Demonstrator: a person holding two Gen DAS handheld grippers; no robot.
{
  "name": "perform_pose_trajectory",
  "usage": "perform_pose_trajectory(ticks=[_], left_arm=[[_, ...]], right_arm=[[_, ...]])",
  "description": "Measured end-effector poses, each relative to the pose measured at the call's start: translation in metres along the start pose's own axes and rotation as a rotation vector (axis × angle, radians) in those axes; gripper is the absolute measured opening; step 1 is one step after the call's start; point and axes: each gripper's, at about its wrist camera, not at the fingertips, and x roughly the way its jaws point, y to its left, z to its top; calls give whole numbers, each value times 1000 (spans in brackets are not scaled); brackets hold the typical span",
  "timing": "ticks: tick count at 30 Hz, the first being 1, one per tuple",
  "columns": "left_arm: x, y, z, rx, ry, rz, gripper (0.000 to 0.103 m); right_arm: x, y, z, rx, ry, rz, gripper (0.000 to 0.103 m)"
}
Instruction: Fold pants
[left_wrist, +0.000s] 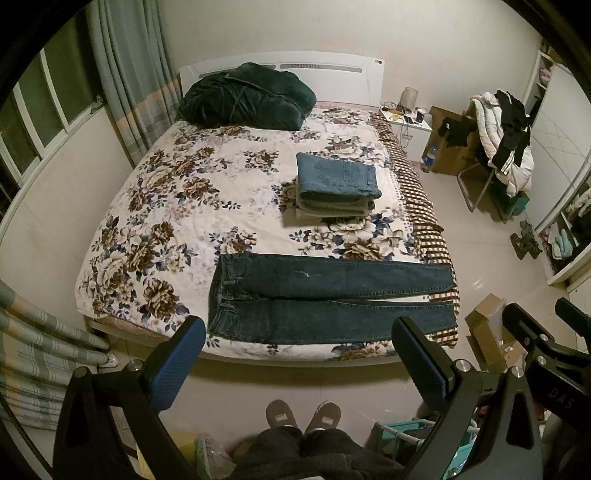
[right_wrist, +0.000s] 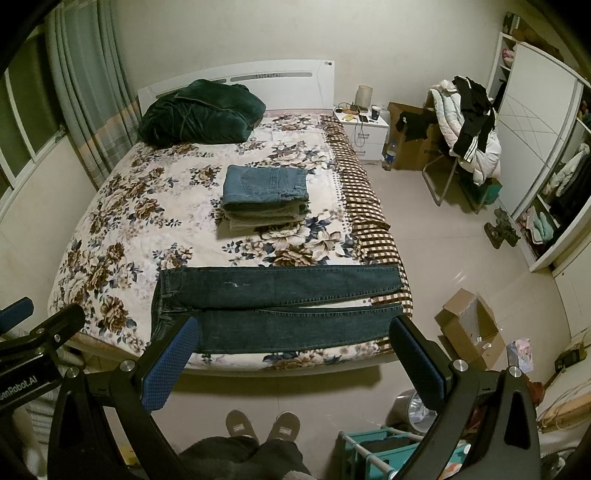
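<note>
The lower garments in the folded stack (left_wrist: 334, 206) show only their edges under the top jeans (left_wrist: 338, 173). The items on the nightstand (right_wrist: 364, 120) are too small to identify. The left finger (right_wrist: 168, 363) of the right gripper covers part of the dark jeans (right_wrist: 280, 306). The wardrobe (left_wrist: 569, 229) is cut off at the picture's edge.

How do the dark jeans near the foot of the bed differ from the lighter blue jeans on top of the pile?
The dark jeans lie spread flat at full length, legs side by side; the light blue jeans are folded into a compact rectangle. The dark jeans rest directly on the floral bedspread, while the light blue jeans sit on a pile of folded clothes. The dark pair is deep indigo, the other paler. Both are denim, and no gripper touches either.
</note>
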Motion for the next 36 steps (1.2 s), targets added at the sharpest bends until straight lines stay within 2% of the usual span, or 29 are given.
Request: perform_pose_trajectory(ticks=[26, 30, 33, 36], left_arm=[[-2, 1, 4, -3, -5, 0, 103], [-1, 3, 5, -7, -6, 0, 103], [1, 4, 8, -19, -29, 27, 103], [14, -2, 19, -35, -28, 48, 103]], right_arm=[[-1, -2, 2, -1, 4, 6, 103], [13, -6, 4, -3, 17, 18, 103], [16, -17, 11, -2, 33, 23, 103], [51, -32, 14, 8, 63, 18, 103]])
